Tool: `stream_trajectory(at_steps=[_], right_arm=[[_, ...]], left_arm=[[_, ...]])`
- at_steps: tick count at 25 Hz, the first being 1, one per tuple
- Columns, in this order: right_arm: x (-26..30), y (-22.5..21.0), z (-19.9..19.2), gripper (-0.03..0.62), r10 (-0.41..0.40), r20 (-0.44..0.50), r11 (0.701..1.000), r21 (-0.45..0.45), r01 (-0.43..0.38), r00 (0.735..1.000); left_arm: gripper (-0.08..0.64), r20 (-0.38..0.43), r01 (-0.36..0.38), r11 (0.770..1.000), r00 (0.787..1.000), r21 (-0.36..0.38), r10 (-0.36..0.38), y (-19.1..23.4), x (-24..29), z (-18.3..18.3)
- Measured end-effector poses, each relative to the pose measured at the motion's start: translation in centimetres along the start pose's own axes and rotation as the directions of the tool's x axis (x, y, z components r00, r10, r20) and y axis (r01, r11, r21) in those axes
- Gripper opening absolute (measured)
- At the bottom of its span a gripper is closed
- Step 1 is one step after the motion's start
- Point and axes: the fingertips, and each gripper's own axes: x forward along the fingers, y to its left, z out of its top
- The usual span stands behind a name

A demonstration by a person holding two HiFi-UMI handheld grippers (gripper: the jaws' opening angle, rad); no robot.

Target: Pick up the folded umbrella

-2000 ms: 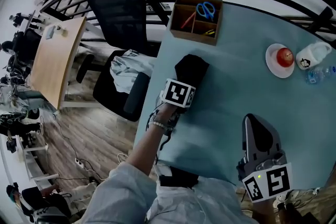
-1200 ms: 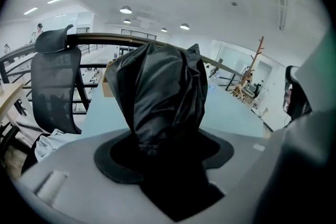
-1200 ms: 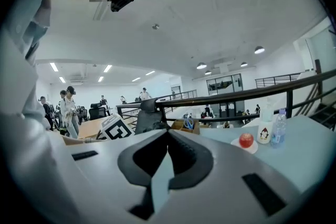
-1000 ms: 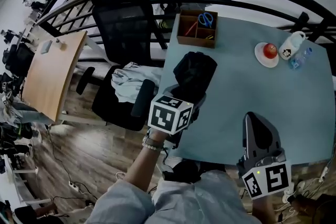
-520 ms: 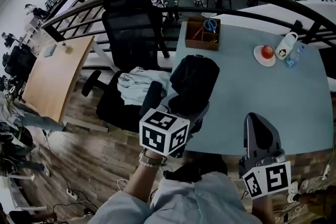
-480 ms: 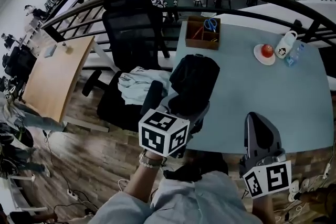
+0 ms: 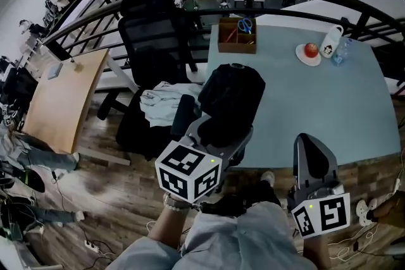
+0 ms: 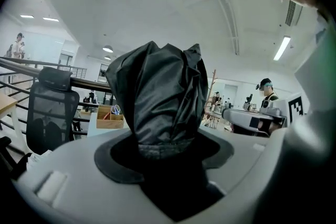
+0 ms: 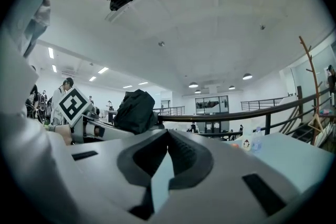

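Black, crinkled fabric bunched into a stubby bundle: from the head view that is the folded umbrella [image 7: 231, 100], clamped at its lower end in my left tool [image 7: 218, 134] and held up in the air over the near left corner of the pale blue surface [image 7: 316, 98]. At the far edge stands a square wooden box [image 7: 237, 35] split into compartments, with blue-handled scissors [image 7: 245, 24] in one of them. Further right a red apple [image 7: 311, 49] sits on a small white plate [image 7: 302, 58], beside a white mug [image 7: 329, 41]. My right tool [image 7: 310, 161] hangs low by my side, clenched and empty. In the left gripper view the umbrella [image 8: 163, 97] rises straight out of the grey jaws, its glossy folds gathered by a band just above the grip. In the right gripper view my right tool [image 9: 168, 165] has its ribbed pads pressed together on nothing, and the dark bundle [image 9: 135, 110] shows beyond them to the left.
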Motion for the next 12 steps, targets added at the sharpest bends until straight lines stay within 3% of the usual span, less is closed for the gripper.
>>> stream_trajectory(at_steps=[6, 12], right_arm=[[-1.5, -0.8, 1.1, 0.000, -0.017, 0.027, 1.000, -0.010, 0.017, 0.999], [-1.3, -2.5, 2.4, 0.000, 0.022, 0.058, 1.000, -0.022, -0.020, 0.998]], left_arm=[[0.282, 0.033, 0.015, 1.000, 0.999, -0.007, -0.015, -2.0, -0.9, 0.5], [0.282, 0.085, 0.000, 1.000, 0.996, -0.002, 0.000, -3.6, -0.8, 2.1]])
